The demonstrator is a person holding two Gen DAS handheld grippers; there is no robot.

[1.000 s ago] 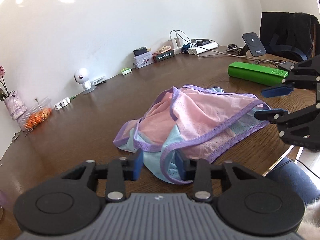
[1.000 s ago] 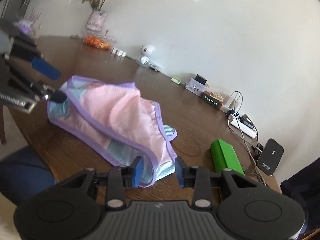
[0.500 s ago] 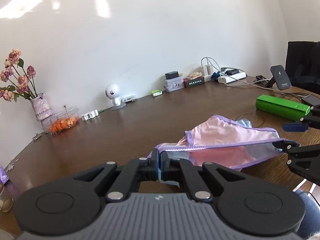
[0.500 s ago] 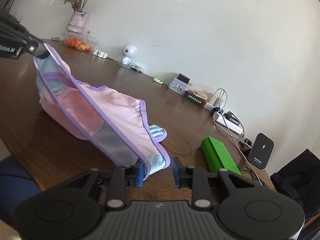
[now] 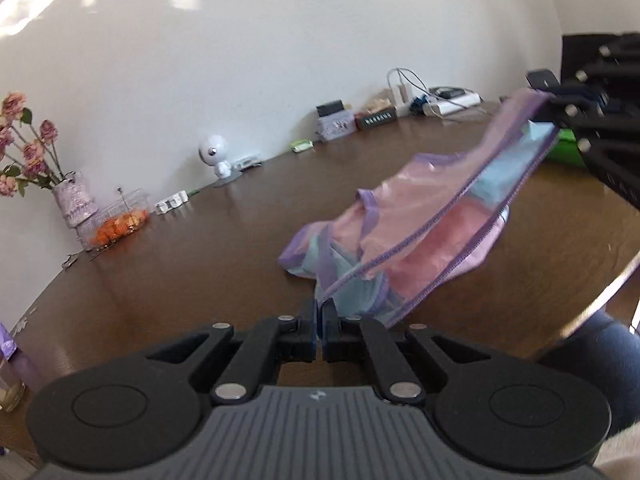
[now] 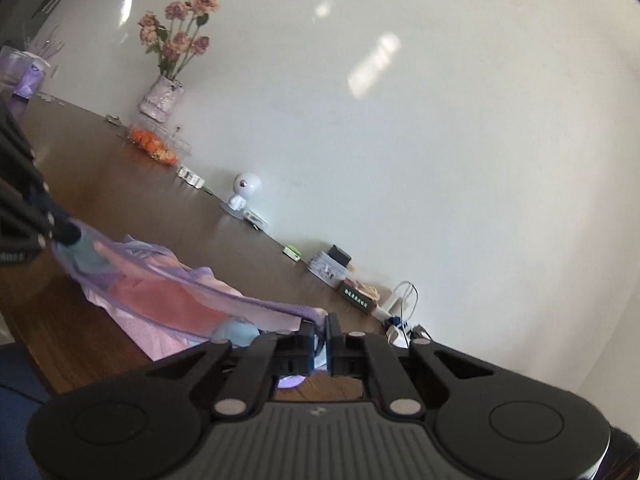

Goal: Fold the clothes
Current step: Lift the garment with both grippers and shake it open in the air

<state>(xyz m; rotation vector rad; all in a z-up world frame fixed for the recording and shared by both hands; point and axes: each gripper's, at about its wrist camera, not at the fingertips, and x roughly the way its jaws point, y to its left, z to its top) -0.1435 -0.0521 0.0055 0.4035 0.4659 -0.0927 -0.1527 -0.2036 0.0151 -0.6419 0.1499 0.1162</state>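
Note:
A small pink and light-blue garment with purple trim (image 5: 420, 232) hangs stretched between my two grippers above the brown wooden table (image 5: 200, 248). My left gripper (image 5: 320, 316) is shut on one end of its purple band. My right gripper (image 6: 320, 334) is shut on the other end; it also shows at the upper right of the left wrist view (image 5: 560, 108). The garment (image 6: 160, 292) sags in the middle and its lower part lies on or just above the table. The left gripper shows at the left edge of the right wrist view (image 6: 60, 232).
Along the wall stand a vase of dried roses (image 5: 72, 200), a clear box of orange fruit (image 5: 116, 224), a small white camera (image 5: 216, 156), small boxes (image 5: 336, 124) and a power strip with cables (image 5: 448, 100). A green box (image 5: 564, 152) lies behind the right gripper. The table edge (image 5: 600, 300) runs at the right.
Both grippers have closed on the garment's band and lifted it off the table, pulling it taut between them. The right gripper has risen and tilted upward.

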